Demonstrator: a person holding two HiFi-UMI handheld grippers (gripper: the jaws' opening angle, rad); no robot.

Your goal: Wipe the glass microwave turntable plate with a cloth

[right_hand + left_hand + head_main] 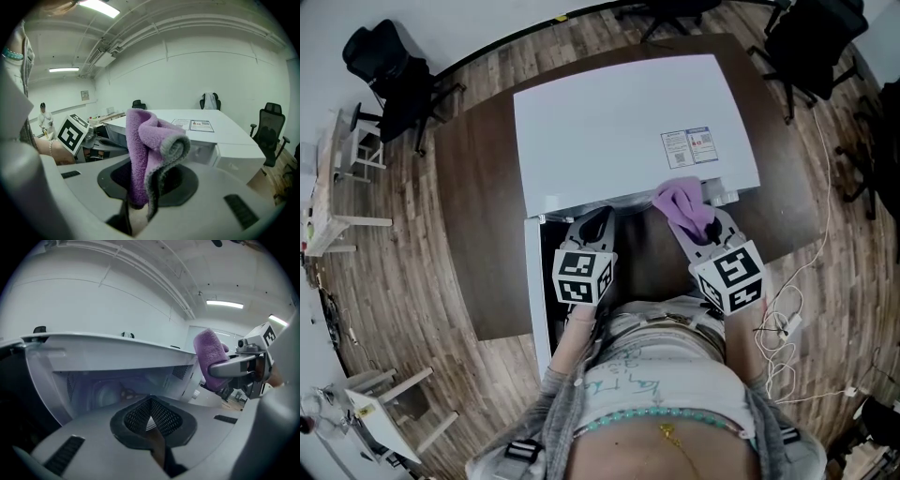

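The purple cloth [147, 140] is pinched between the right fingers [180, 183], standing up from them. The left fingers [136, 416] are pressed together on nothing. The glass plate [108, 393] is dimly seen beyond them, inside the microwave [117, 353].

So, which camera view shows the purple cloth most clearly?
The right gripper view: the purple cloth fills the middle of the picture, folded and pinched in the right gripper. In the head view it is small and seen from above. The left gripper view shows only its side, at the right.
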